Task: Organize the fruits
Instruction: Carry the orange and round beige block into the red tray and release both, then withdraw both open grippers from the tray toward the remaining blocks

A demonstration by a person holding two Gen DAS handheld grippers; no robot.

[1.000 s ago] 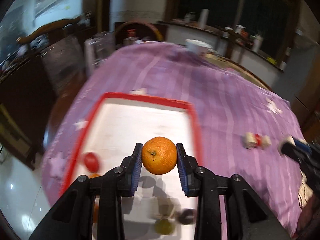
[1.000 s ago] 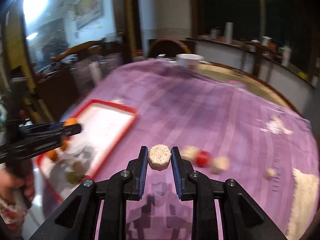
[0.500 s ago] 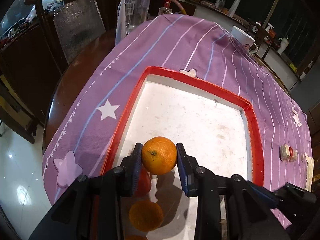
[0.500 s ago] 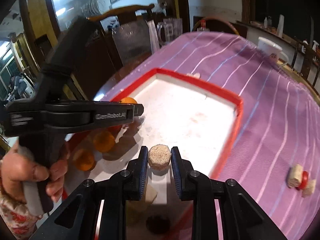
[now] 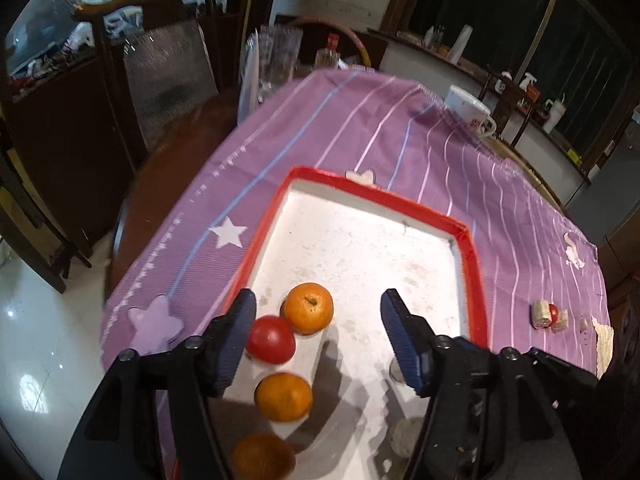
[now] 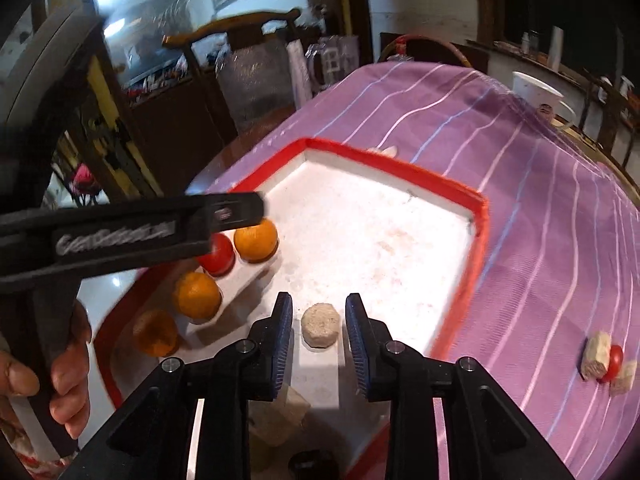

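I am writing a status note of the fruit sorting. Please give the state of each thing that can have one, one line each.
Left gripper: jaws opening, nothing held.
Right gripper: jaws opening, pads off the beige round piece.
Far orange: released, resting in the red-rimmed tray.
Red fruit: in tray, beside that orange.
White cup: upright on cloth.

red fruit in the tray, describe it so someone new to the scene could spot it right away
Find the red-rimmed white tray on the purple striped cloth. Along its left edge sits a row of round fruits. The red fruit is the only red one, touching the farthest orange; the rest are orange.
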